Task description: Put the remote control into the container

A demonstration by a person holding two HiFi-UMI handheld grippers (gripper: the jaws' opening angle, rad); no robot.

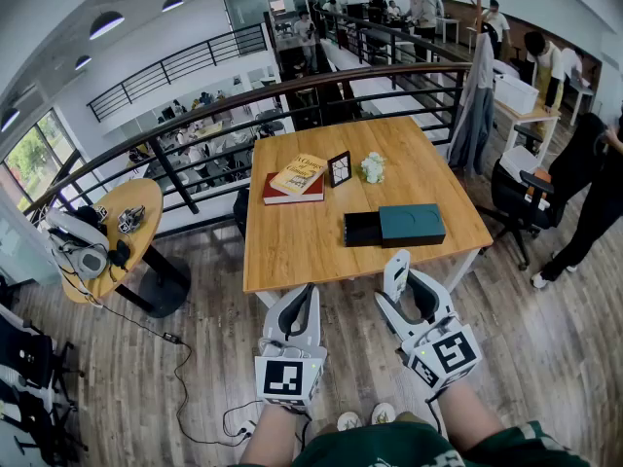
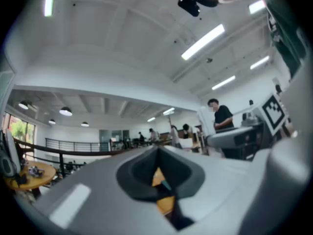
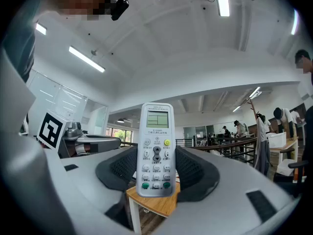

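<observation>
Within the wide-spread right gripper (image 3: pixel 156 169), the remote control (image 3: pixel 156 141) stands upright, apparently clamped.

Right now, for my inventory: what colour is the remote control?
The remote control is white; clearest in right gripper view.

Table (image 1: pixel 292 246): wooden, square, straight ahead of me.
Books (image 1: pixel 295 181): two stacked at its far left, yellow on red.
Frame (image 1: pixel 339 168): small, upright, just right of the books.
Flowers (image 1: pixel 372 167): white, beside the frame.
Round table (image 1: pixel 142 197): on my left, cluttered with gear.
</observation>
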